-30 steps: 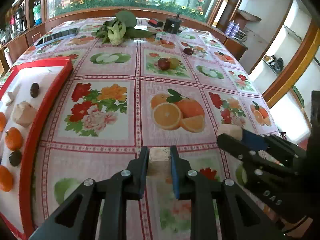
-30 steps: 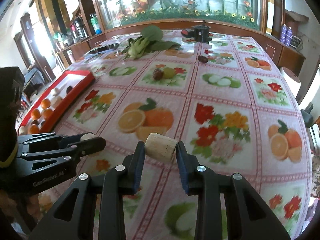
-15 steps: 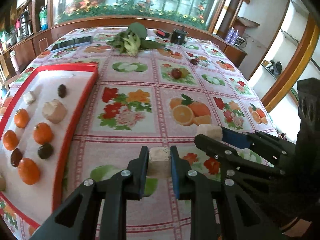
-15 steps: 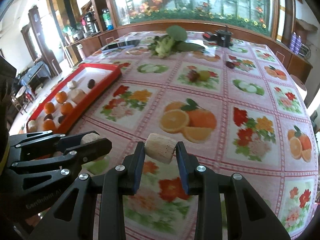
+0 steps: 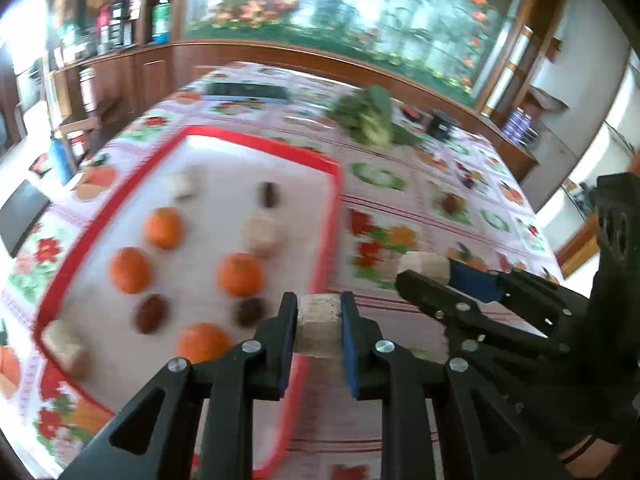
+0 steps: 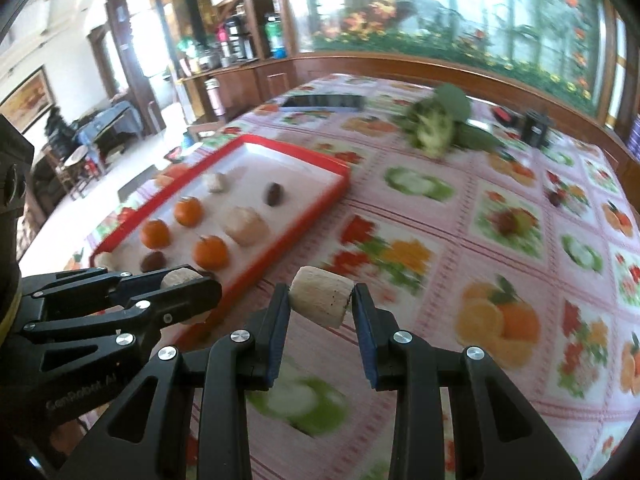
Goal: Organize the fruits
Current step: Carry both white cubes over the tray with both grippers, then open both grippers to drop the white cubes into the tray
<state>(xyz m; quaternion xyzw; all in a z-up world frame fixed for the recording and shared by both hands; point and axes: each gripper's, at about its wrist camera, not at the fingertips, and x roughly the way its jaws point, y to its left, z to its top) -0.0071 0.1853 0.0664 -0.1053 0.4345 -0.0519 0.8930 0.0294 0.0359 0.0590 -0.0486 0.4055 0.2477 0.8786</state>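
My left gripper point(image 5: 319, 312) is shut on a beige peeled chunk point(image 5: 318, 324), held over the right rim of the red-rimmed white tray point(image 5: 328, 216). My right gripper point(image 6: 321, 300) is shut on a second beige chunk point(image 6: 320, 295), held above the tablecloth right of the tray point(image 6: 316, 204). The tray holds several oranges point(image 5: 240, 274), dark round fruits point(image 5: 151, 313) and beige chunks point(image 5: 262, 234) in rows. Each gripper shows in the other's view: the right one point(image 5: 424, 272) and the left one point(image 6: 188, 280).
A leafy green vegetable point(image 6: 436, 124) lies at the far side of the fruit-print tablecloth point(image 6: 500, 240). A dark phone point(image 6: 324, 101), a black container point(image 6: 536, 130) and a loose dark fruit point(image 6: 556, 198) lie beyond. The table edge runs left of the tray.
Both grippers have swung left with their chunks. The tray has moved from the left edge to the middle of the view, and the left gripper is now over its right rim.
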